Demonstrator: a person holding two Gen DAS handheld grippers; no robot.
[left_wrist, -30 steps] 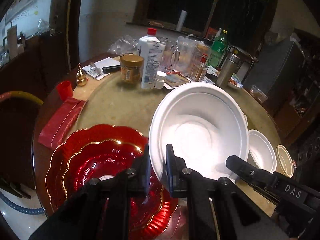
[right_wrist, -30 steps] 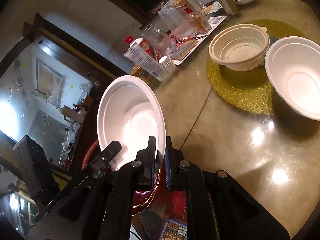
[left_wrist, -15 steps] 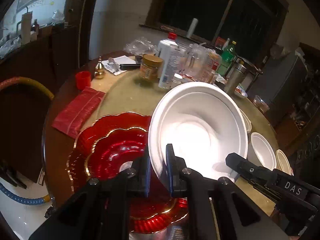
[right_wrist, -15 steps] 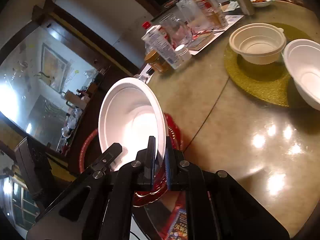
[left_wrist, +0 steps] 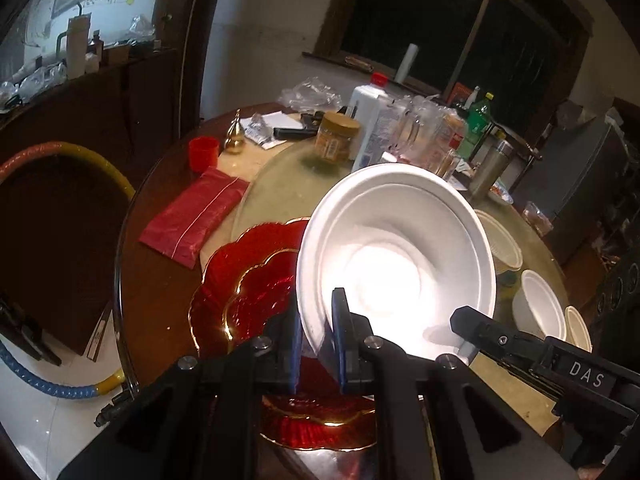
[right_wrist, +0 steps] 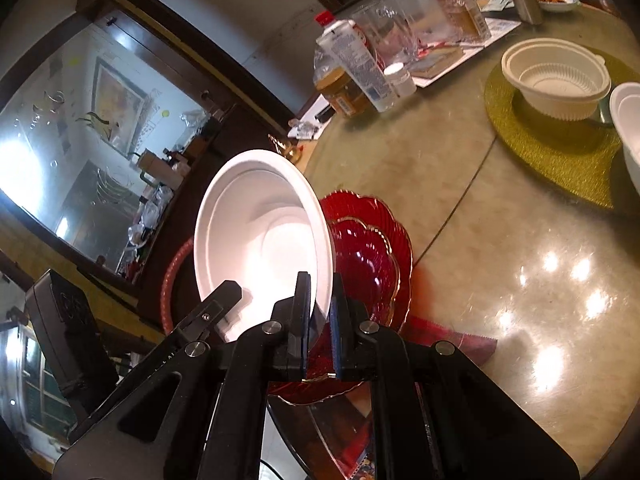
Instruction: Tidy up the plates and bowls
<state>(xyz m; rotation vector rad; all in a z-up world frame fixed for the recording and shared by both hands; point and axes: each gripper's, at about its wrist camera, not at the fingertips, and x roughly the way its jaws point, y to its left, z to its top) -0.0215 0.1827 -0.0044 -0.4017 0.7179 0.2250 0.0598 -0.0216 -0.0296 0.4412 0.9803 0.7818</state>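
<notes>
Both the left gripper [left_wrist: 316,340] and right gripper [right_wrist: 320,312] keep their jaws pinched on the big white bowl [left_wrist: 400,252], now moved over the red plates [left_wrist: 248,280].

white bowl [left_wrist: 400,248], red plates [left_wrist: 248,280] (gold-rimmed, scalloped)

Your left hand-held gripper [left_wrist: 316,342] is black, with silver screws; your right hand-held gripper [left_wrist: 532,354] reads "DAS".

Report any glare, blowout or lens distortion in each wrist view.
Left wrist: the white bowl has a blown-out centre, and fisheye bends the window frame. Right wrist: lamp glare spots the tabletop, and the mirror burns white at left.
</notes>
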